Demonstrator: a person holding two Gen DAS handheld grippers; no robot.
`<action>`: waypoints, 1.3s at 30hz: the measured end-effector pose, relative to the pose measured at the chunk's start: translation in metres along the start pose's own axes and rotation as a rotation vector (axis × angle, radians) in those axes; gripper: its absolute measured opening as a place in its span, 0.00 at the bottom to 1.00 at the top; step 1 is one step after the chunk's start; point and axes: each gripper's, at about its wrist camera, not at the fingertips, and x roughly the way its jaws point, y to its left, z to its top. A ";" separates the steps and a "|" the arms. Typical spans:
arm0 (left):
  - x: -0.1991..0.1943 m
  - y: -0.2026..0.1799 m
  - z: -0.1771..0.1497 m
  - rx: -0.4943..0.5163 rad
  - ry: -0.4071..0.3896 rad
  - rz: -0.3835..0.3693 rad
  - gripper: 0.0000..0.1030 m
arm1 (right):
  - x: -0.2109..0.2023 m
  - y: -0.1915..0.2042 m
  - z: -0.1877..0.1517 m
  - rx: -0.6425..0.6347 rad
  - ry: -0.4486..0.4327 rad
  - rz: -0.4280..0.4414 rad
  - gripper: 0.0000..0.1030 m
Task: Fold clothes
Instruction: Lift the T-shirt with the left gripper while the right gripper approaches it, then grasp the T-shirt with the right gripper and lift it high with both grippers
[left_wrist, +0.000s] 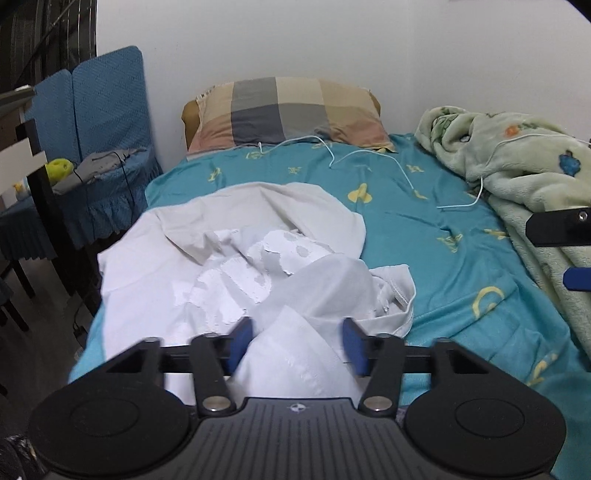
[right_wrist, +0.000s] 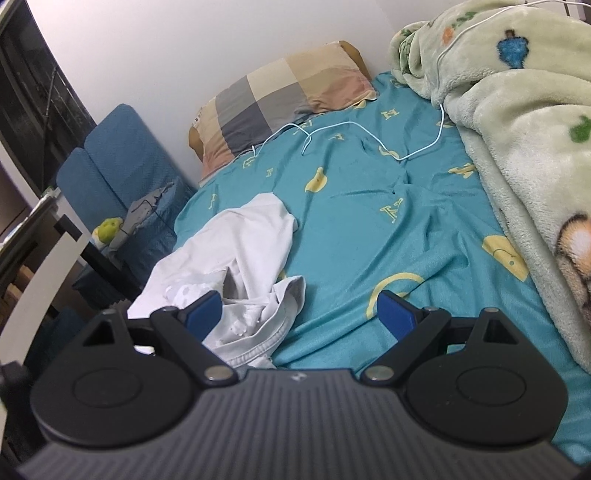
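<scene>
Your left tongs (left_wrist: 297, 345) hanging spread around a raised fold of the crumpled white shirt (left_wrist: 236, 258), your right tongs (right_wrist: 299, 319) gaping over the teal bedsheet (right_wrist: 369, 221).

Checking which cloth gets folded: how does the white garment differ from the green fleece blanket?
The white garment is thin, plain white and crumpled near the bed's left edge; the green fleece blanket is thick, plush, cartoon-printed and heaped along the right side. A white cable crosses the blanket, not the garment. Both lie unfolded on the teal sheet.
</scene>
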 end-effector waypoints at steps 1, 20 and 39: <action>0.004 -0.002 0.000 0.000 0.007 -0.004 0.17 | 0.002 -0.001 0.000 -0.001 0.006 0.002 0.90; -0.155 0.097 -0.014 -0.312 -0.275 -0.032 0.10 | 0.015 0.008 -0.015 0.022 0.144 0.081 0.89; -0.117 0.113 -0.042 -0.369 -0.074 -0.033 0.11 | 0.088 0.058 -0.026 -0.187 0.129 0.080 0.06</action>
